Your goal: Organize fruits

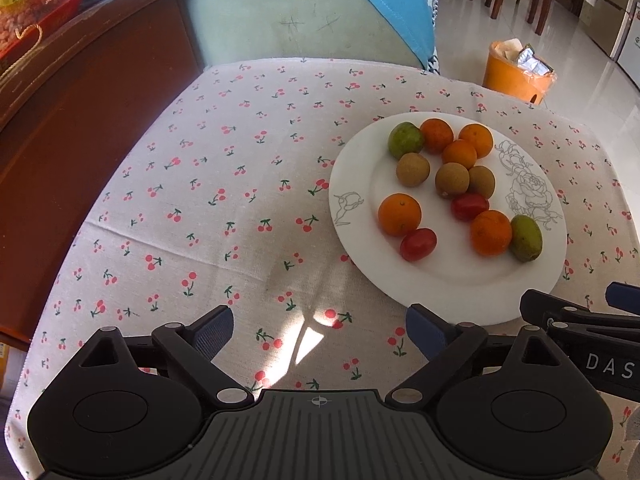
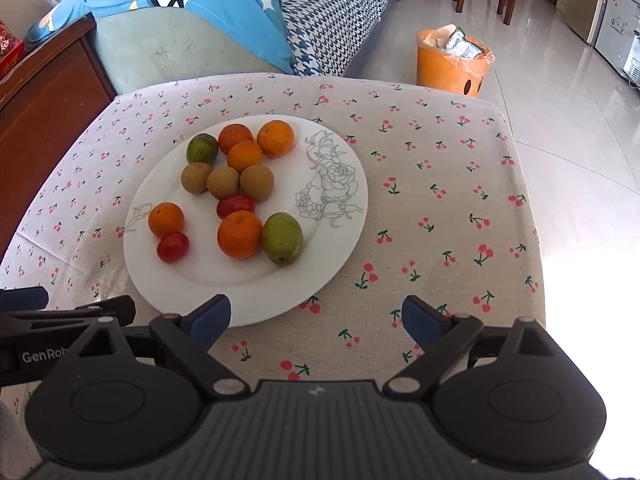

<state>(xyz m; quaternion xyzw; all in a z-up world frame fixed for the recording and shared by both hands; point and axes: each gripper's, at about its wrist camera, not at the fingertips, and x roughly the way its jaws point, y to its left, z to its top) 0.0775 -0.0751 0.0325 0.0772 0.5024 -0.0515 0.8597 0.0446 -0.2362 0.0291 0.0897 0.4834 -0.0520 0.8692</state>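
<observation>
A white plate (image 1: 472,280) (image 2: 256,300) with a rose drawing holds mixed fruit: several oranges (image 1: 399,215) (image 2: 239,234), three brown longans (image 1: 452,180) (image 2: 223,182), two red cherry tomatoes (image 1: 418,244) (image 2: 173,247) and two green fruits (image 1: 526,238) (image 2: 282,238). My left gripper (image 1: 320,330) hovers open over bare cloth, left of the plate and nearer to me. My right gripper (image 2: 316,318) is open too, its left finger above the plate's near rim. Nothing sits between either pair of fingers. Each gripper shows at the edge of the other's view.
The small table wears a cherry-print cloth (image 1: 224,184) (image 2: 440,208). A dark wooden cabinet (image 1: 80,120) stands at the left, a sofa with a blue cushion (image 2: 200,12) behind. An orange bin (image 2: 452,62) sits on the tiled floor beyond the table's far right corner.
</observation>
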